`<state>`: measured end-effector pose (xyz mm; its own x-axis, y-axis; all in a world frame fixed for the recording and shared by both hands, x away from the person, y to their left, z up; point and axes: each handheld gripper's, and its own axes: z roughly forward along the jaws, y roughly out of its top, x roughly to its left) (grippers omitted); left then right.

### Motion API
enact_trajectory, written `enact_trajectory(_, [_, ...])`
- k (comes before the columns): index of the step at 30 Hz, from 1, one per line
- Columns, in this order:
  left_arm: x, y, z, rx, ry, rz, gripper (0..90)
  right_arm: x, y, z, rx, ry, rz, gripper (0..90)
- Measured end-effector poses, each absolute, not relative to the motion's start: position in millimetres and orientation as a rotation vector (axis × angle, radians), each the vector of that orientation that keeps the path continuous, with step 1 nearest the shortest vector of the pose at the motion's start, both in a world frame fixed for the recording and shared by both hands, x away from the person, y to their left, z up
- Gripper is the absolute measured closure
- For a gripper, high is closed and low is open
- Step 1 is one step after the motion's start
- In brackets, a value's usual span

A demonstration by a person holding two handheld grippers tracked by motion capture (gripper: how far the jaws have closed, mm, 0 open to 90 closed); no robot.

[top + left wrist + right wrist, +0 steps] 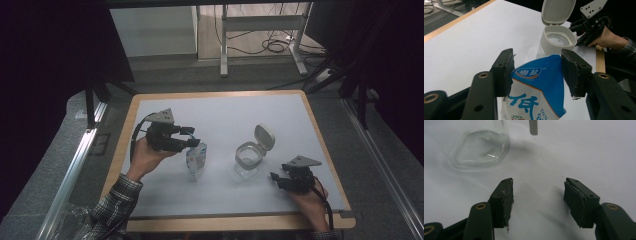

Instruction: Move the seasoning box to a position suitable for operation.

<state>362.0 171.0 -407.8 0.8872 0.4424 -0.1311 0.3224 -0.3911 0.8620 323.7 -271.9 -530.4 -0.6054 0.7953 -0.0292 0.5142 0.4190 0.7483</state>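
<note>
In the high view, the left gripper [192,144] is seen at the top of a blue and white salt bag [196,161] that stands on the bench [225,112]; a glass jar [248,159] with its white lid [264,136] flipped open stands between the bag and the right gripper [275,179], so opening is judged done and pouring is left.

In the left gripper view, the 2 jaws are spread around the bag's upper corners [537,85], touching or nearly so, not clamped; the jar [557,41] lies ahead, empty as far as can be told.

In the right gripper view, the jaws stand apart on nothing; the jar's base [477,146] sits ahead to the left.
</note>
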Motion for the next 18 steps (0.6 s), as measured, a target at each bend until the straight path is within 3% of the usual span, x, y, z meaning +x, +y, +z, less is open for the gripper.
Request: enact_trajectory(18, [361.8, 181.1, -405.2, 1.995, 0.532, 0.129, 41.1, 323.6, -271.7, -530.5, 1.122, 2.298, 1.016, 40.9])
